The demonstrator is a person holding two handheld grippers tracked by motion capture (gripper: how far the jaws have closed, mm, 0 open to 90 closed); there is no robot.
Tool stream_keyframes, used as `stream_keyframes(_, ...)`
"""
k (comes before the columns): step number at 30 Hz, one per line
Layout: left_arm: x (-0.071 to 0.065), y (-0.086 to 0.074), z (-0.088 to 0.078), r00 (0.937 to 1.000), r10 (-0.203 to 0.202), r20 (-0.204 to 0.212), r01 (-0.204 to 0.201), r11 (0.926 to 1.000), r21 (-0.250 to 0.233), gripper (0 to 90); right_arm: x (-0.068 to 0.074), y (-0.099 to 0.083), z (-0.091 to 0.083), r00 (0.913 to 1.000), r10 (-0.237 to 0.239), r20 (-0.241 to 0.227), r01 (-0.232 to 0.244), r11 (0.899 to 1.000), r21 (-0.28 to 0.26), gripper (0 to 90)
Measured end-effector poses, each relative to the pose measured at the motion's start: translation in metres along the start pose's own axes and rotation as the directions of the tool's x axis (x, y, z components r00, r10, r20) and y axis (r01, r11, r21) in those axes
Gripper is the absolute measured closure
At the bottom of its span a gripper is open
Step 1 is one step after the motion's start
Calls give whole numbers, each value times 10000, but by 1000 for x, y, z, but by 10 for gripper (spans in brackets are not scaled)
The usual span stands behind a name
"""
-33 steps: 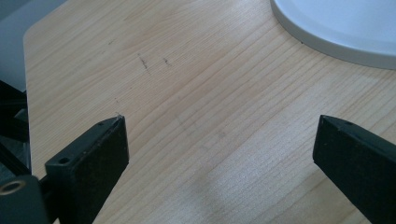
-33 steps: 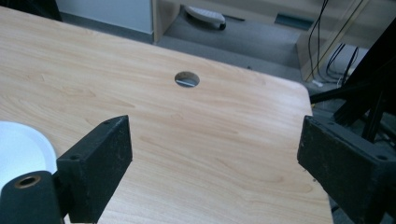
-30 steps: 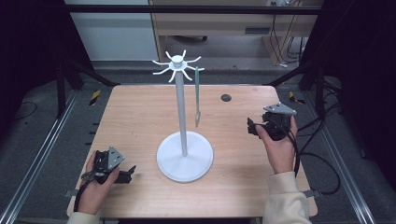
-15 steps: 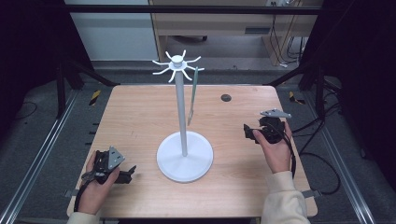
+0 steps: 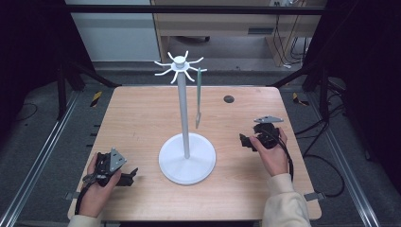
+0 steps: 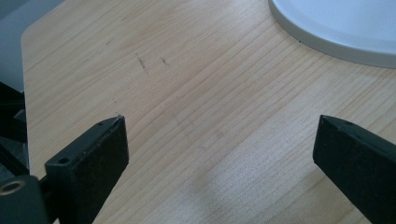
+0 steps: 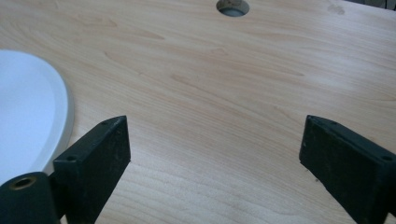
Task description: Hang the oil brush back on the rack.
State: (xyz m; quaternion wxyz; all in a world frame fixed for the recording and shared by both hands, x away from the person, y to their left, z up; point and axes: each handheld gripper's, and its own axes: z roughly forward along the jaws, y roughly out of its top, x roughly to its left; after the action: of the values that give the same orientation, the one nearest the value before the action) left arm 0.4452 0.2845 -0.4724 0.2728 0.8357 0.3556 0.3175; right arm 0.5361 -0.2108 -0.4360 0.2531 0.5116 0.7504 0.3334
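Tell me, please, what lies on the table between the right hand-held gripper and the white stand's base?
Nothing: bare wood separates the right hand-held gripper from the stand base, in the high view.

No legible text, label, brand, number or sign in any view. Checked the pale wooden worktop (image 5: pixel 142 118), the white metal hook stand with round base (image 5: pixel 187 158) and the hanging grey-green utensil (image 5: pixel 198 97); markings there, if any, are possibly too small to resolve.
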Motion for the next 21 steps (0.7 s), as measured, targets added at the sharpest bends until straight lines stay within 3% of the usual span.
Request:
stream_keyframes(11,0,0,0,10000,19,-8,-19,10000,23,30,10,-13,18,9969,-428,-668,461,9978,477,145)
stream_keyframes(21,0,0,0,10000,59,-2,-59,10000,64,30,19,-25,33,9908,-872,-1033,894,9958,171,147)
